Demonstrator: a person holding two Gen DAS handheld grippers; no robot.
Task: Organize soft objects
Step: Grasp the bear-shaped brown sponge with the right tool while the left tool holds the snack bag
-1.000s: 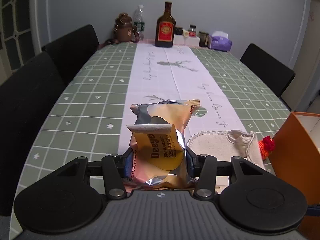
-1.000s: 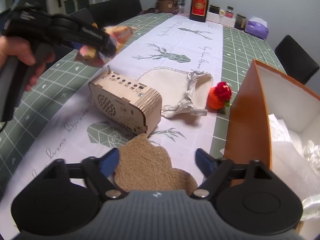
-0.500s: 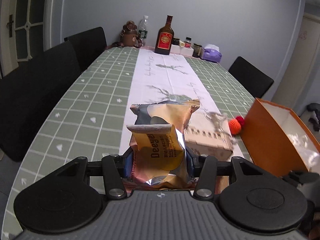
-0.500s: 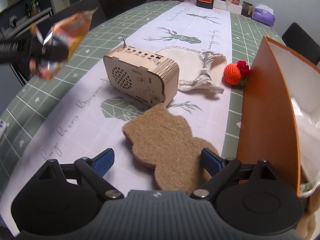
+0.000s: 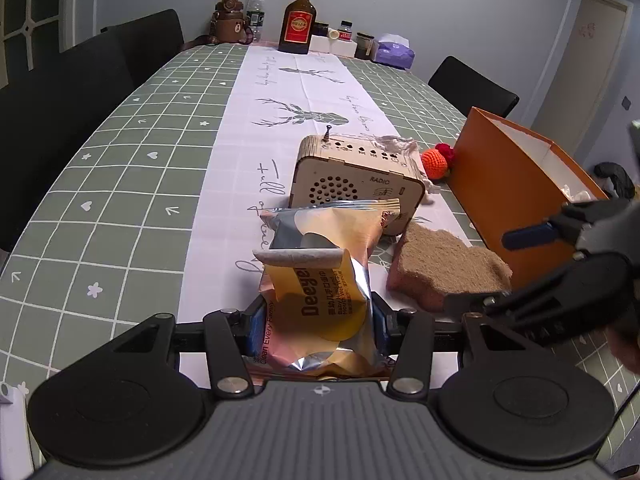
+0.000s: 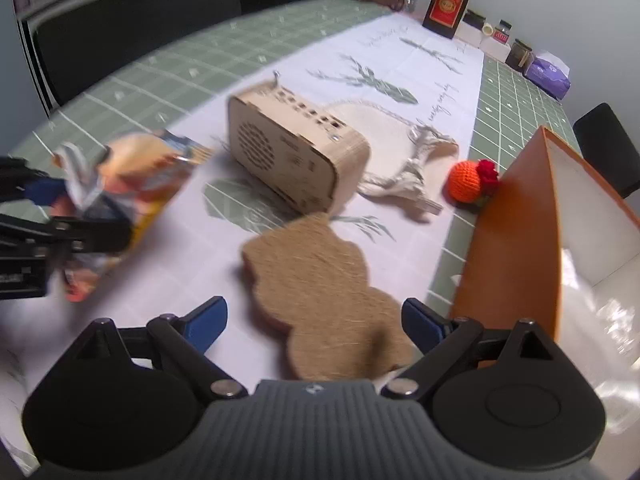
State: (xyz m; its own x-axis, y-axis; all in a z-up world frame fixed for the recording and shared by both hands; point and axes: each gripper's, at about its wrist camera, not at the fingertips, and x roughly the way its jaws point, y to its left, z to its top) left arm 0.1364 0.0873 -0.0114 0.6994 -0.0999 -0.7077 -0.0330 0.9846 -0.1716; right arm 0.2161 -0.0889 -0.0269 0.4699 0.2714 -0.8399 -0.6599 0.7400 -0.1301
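Observation:
My left gripper (image 5: 318,320) is shut on a foil packet of wipes (image 5: 320,264), held up above the white table runner. The right wrist view shows the same packet (image 6: 132,184) at its left, blurred. A brown fibre mat (image 6: 320,276) with a lobed outline lies flat in front of the orange box (image 6: 516,240). My right gripper (image 6: 316,320) hangs open just above the mat's near end, one finger on either side and nothing gripped. The left wrist view catches the right gripper (image 5: 500,270) at its right edge, over the mat (image 5: 448,272).
A wooden radio (image 5: 352,176) stands behind the mat. A cream cloth bag (image 6: 400,148) and an orange crocheted ball (image 6: 466,180) lie beyond it, the ball against the box. Bottles and jars (image 5: 300,20) stand at the table's far end. Black chairs line both sides.
My left gripper has carried the packet back and toward the right, so the radio, mat and box now show ahead of it. The right gripper rolled a little and its jaws widened.

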